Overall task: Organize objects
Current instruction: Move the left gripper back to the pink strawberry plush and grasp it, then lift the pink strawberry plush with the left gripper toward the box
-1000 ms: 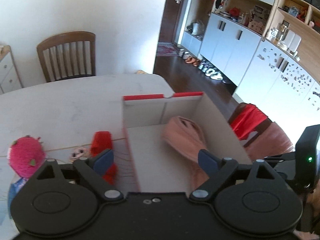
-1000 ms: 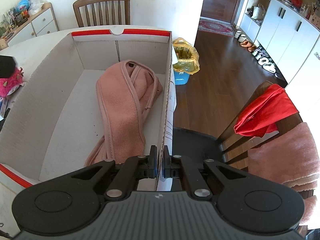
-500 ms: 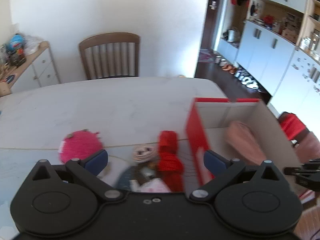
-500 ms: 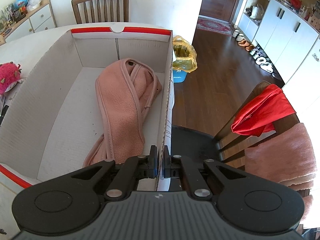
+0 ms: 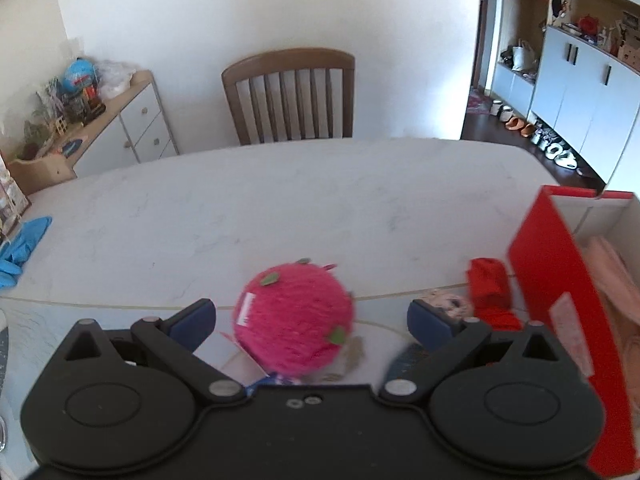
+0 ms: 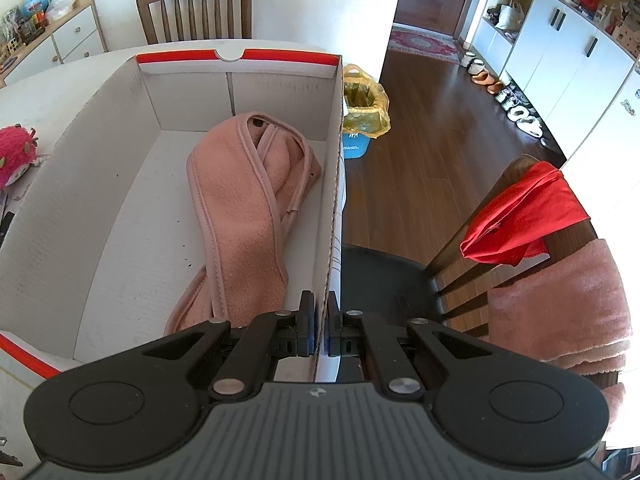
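My left gripper (image 5: 312, 314) is open wide, low over the white table (image 5: 280, 200). A fuzzy pink plush ball (image 5: 294, 320) sits between its blue fingertips (image 5: 198, 314), and neither pad presses on it. To its right lie a small pink patterned piece (image 5: 444, 304) and a red cloth (image 5: 490, 292), against the red outer wall of the cardboard box (image 5: 552, 280). My right gripper (image 6: 320, 320) is shut on the right wall of the box (image 6: 334, 208). A folded pink fleece (image 6: 240, 200) lies inside the box. The plush ball (image 6: 16, 152) also shows left of the box.
A wooden chair (image 5: 290, 96) stands behind the table and a sideboard (image 5: 100, 120) at the back left. Blue gloves (image 5: 20, 244) lie at the table's left edge. To the right of the box a chair carries a red cloth (image 6: 524, 208) and a pink towel (image 6: 560, 300).
The left gripper has swung left, away from the box, and sunk; the pink plush ball has come between its fingers. The right gripper has kept its grip on the box wall.
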